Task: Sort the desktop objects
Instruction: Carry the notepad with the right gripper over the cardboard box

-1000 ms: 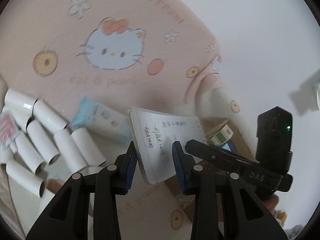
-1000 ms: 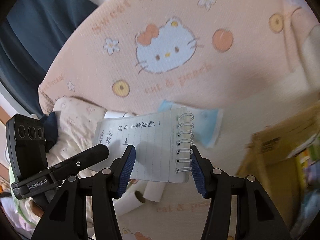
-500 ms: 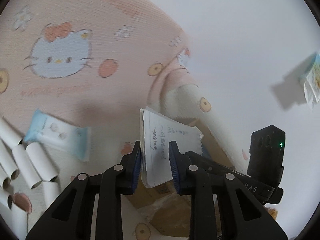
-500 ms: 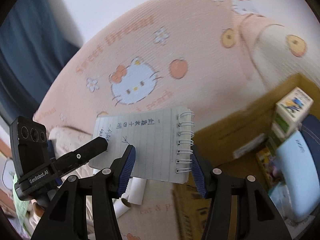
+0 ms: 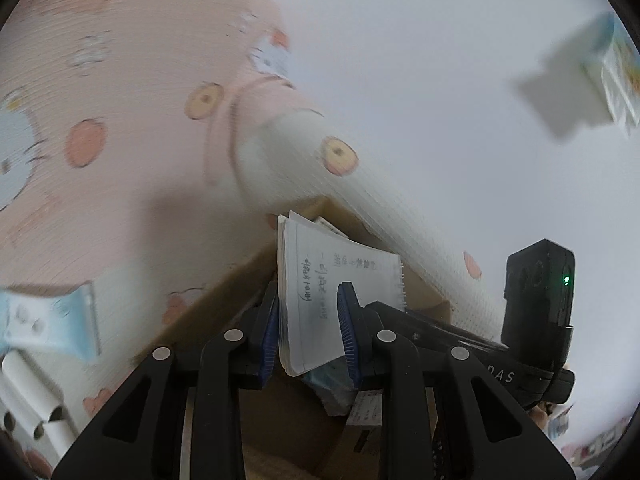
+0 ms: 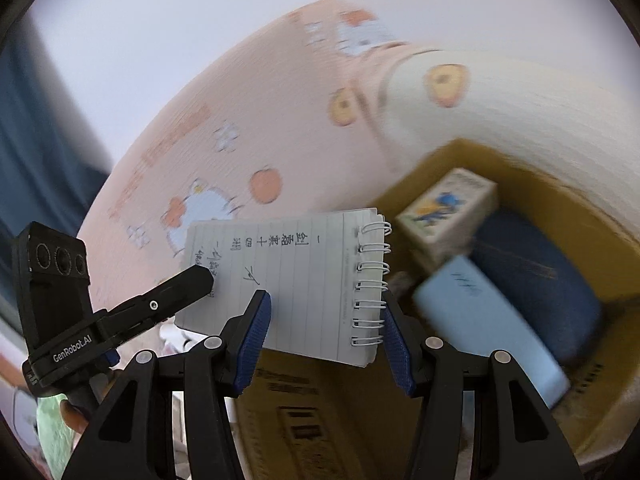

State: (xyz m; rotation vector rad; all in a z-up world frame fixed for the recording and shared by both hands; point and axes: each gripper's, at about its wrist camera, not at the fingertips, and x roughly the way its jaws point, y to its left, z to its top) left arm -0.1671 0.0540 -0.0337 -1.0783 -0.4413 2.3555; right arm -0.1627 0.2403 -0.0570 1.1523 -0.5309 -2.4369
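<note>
Both claws pinch the little spiral notepad (image 6: 296, 280) over the cardboard box (image 6: 532, 184), left gripper (image 5: 308, 336) on its page edge, right gripper (image 6: 324, 340) across the coil side; it looks light and floppy, so I'd grab near the wire binding.

Both grippers, left gripper (image 5: 308, 332) and right gripper (image 6: 324, 340), carry the spiral notebook (image 6: 296, 280) away from the paper tubes (image 5: 24, 396) and wipes pack (image 5: 44, 320). Cardboard box (image 6: 516, 184) now lies beyond the jaws; left jaws narrower on the pages.
</note>
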